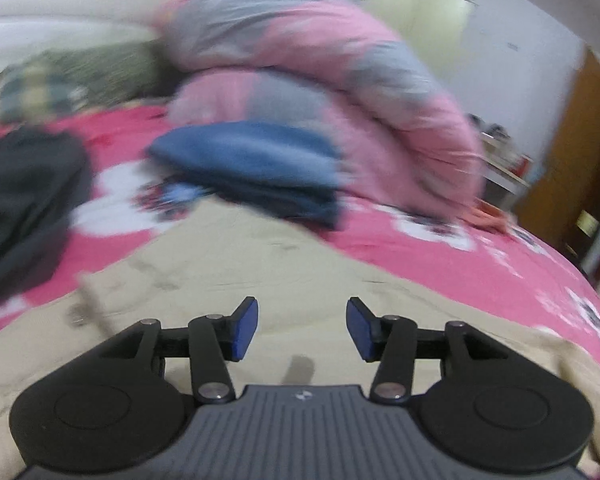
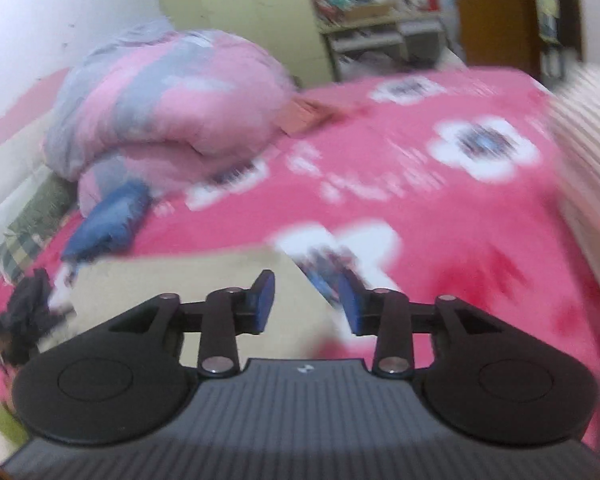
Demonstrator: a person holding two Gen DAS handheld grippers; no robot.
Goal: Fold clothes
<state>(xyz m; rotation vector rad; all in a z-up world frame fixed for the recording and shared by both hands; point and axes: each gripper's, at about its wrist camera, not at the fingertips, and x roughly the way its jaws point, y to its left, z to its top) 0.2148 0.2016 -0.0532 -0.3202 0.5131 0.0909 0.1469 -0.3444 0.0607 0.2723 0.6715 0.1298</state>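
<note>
A beige garment (image 1: 236, 264) lies spread flat on the pink flowered bedsheet (image 1: 480, 264). My left gripper (image 1: 302, 328) hovers over it, open, with nothing between its blue pads. In the right wrist view the same beige garment (image 2: 180, 280) shows a straight edge and a corner. My right gripper (image 2: 306, 308) stands open above that corner, nothing between its fingers. Folded blue jeans (image 1: 252, 164) lie beyond the beige garment, also seen as blue jeans (image 2: 108, 220) at the left. Both views are blurred.
A bundled pink and grey quilt (image 1: 320, 80) fills the back of the bed. Dark clothes (image 1: 24, 200) lie at the left, a checked green cloth (image 1: 40, 88) behind them. A cluttered shelf (image 2: 380, 28) and a wooden door (image 1: 572, 152) stand past the bed. A striped sleeve (image 2: 588, 152) is at right.
</note>
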